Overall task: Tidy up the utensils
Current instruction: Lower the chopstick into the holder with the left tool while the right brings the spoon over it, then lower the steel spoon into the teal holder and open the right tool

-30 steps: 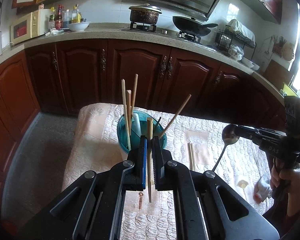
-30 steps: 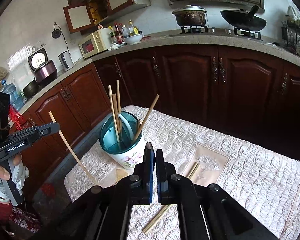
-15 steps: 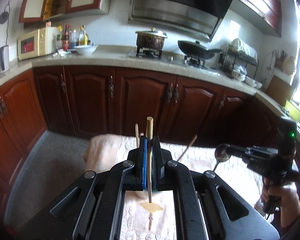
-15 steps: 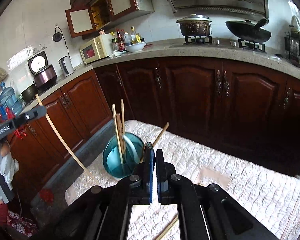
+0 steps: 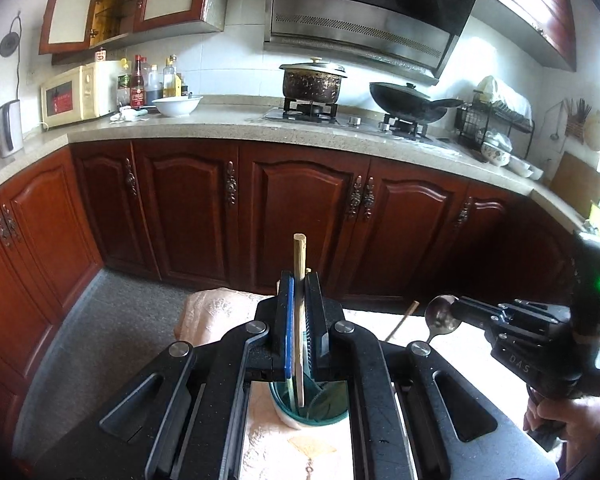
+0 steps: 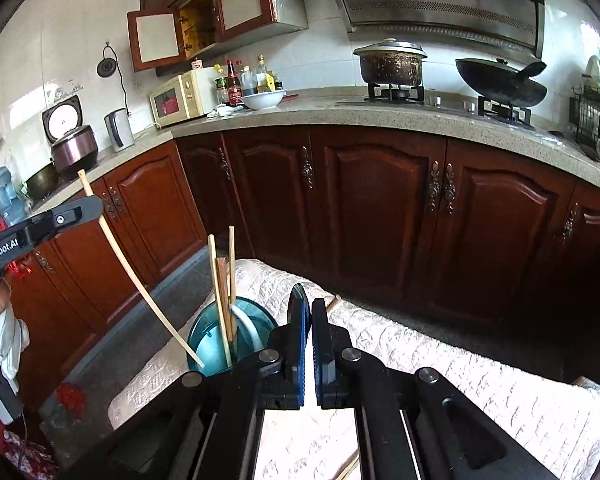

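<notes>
A chopstick is gripped by the left gripper above the cup. A spoon is clamped in the right gripper.

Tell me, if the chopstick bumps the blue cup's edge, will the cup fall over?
Possibly. The blue cup looks tall for its base, with long chopsticks sticking out high, and sits on a soft quilted cloth. The left gripper lowers its chopstick near the rim.
</notes>
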Tool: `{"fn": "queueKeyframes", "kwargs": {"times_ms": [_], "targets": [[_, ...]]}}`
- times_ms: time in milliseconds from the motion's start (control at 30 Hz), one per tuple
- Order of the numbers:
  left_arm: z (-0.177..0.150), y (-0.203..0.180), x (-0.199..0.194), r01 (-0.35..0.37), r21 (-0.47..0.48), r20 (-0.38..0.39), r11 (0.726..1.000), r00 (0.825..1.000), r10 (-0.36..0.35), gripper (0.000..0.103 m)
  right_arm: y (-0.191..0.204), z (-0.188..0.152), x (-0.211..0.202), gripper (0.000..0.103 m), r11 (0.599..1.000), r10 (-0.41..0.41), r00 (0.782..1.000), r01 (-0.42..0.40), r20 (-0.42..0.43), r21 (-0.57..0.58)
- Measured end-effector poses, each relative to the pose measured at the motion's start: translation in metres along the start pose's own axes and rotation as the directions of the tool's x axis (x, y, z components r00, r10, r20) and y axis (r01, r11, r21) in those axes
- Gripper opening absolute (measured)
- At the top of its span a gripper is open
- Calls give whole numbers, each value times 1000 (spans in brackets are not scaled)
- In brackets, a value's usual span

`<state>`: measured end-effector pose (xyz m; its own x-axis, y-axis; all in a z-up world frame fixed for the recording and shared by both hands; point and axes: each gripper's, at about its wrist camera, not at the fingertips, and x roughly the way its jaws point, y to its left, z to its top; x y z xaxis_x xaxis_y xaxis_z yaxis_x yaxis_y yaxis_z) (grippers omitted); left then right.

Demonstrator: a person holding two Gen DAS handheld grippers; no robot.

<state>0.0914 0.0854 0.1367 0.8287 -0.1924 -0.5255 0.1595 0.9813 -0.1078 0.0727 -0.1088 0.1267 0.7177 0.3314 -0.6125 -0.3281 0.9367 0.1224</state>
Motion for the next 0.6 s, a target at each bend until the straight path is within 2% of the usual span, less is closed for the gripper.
{"fn": "queueKeyframes", "kwargs": {"times_ms": [267, 400, 600], "targets": [[-13, -4, 34, -26, 16, -43, 1000, 999, 26, 4, 8, 12, 34, 2, 997, -66, 998, 66, -5, -41], [-22, -4, 48, -32, 18, -70, 999, 997, 33, 4, 15, 6, 50, 2, 993, -90, 996, 88, -18, -78], [-37, -4, 65, -28, 13, -114, 1000, 993, 30, 4, 25, -12, 73, 2, 989, -84, 994, 75, -71, -125]]}}
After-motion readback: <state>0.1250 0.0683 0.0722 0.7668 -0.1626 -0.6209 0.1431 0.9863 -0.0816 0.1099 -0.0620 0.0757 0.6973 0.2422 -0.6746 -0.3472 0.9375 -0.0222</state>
